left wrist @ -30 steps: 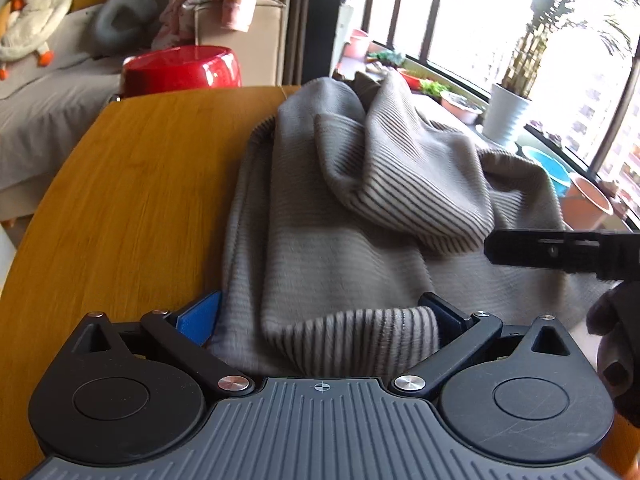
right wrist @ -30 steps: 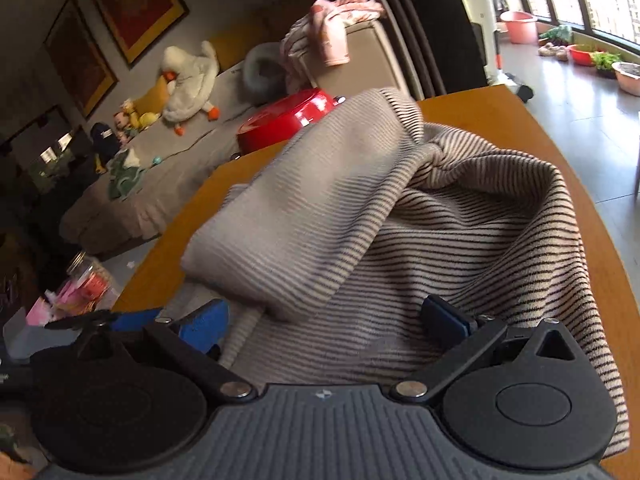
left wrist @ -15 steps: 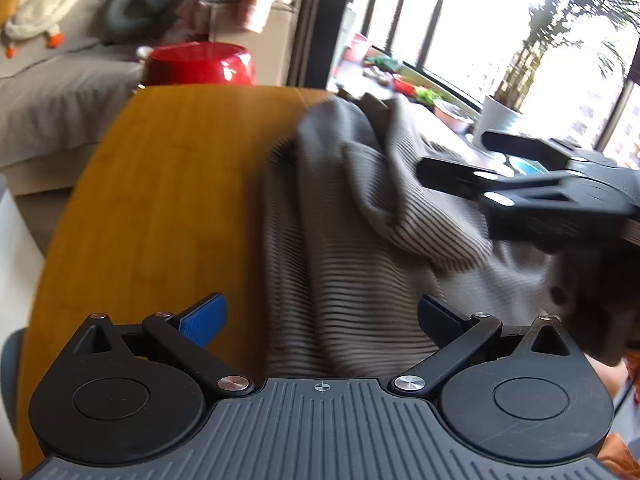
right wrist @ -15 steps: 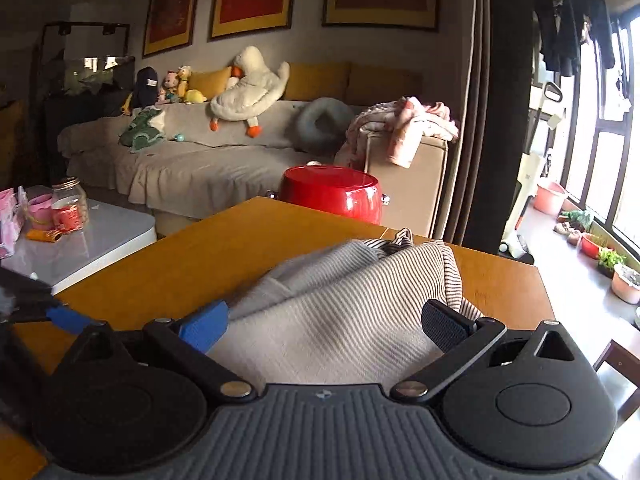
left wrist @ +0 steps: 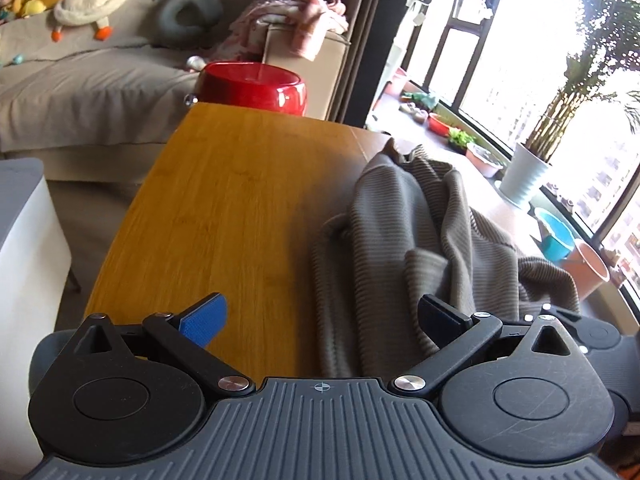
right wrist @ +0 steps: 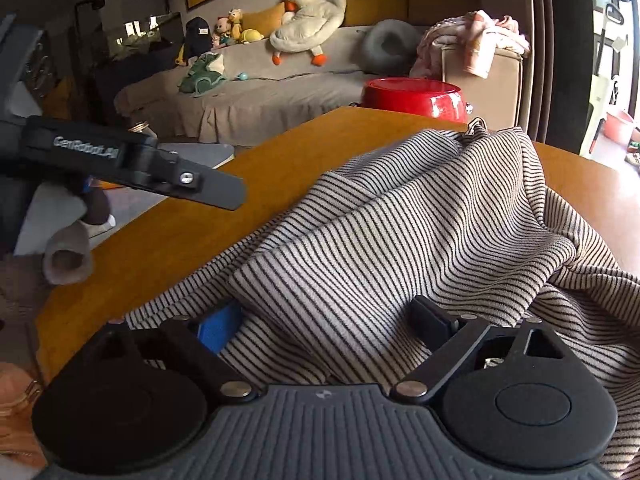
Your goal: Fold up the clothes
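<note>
A striped beige garment (left wrist: 420, 240) lies bunched on the wooden table (left wrist: 240, 200). In the left wrist view my left gripper (left wrist: 320, 316) is open and empty, held over the table edge with the garment's left edge between and beyond its fingers. In the right wrist view my right gripper (right wrist: 328, 320) is open, low over the garment (right wrist: 400, 232), with cloth lying between its blue finger (right wrist: 218, 330) and black finger. The left gripper's side (right wrist: 132, 164) shows at the left of the right wrist view, above the table.
A red pot (left wrist: 252, 88) stands past the table's far edge. A sofa (right wrist: 260, 92) with plush toys and a pile of pink clothes (right wrist: 476, 40) lie beyond. Plant pots and a window (left wrist: 540, 100) are on the right. A white side table (left wrist: 24, 248) stands at the left.
My left gripper has let go of the garment's hem, opened and moved left, off the cloth. My right gripper has swung up and come back down low over the garment.
</note>
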Tool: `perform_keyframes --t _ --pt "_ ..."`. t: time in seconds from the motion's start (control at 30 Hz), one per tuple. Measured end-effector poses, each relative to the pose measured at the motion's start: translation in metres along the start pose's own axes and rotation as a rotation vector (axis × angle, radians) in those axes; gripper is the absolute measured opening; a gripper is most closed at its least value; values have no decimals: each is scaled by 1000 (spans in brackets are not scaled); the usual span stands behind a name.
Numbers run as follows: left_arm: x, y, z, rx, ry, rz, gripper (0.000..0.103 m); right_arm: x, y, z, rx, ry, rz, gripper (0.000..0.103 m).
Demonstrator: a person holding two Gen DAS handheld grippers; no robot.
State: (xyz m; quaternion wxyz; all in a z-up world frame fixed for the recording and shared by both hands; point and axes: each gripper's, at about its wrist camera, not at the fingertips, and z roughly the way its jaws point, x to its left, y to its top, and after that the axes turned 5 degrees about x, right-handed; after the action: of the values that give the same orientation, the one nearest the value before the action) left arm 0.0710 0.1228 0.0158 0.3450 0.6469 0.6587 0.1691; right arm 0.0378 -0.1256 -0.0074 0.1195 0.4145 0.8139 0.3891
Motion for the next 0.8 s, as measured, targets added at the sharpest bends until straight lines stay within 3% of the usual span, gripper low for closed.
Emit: perform_keyframes --t 0.1,0.17,0.2,0.43,0.6,0.67,0.8 --pt "-6 0 2 4 -8 12 103 -4 3 -10 -21 18 36 59" --pt "-7 0 2 0 -5 11 103 -12 10 -15 -46 8 58 21" --pt "-7 0 1 -2 -3 9 103 -18 15 -17 -63 -3 70 17" --pt "-6 4 7 -5 5 8 103 -61 52 -50 -201 -181 76 12" --pt "-23 16 19 -9 -6 59 103 -123 73 -117 -420 -476 181 12" --pt "-40 26 29 -25 -19 104 103 -142 75 -126 -428 -556 201 12" --pt "-73 51 73 21 -21 173 103 -164 67 -113 -365 -550 226 12"
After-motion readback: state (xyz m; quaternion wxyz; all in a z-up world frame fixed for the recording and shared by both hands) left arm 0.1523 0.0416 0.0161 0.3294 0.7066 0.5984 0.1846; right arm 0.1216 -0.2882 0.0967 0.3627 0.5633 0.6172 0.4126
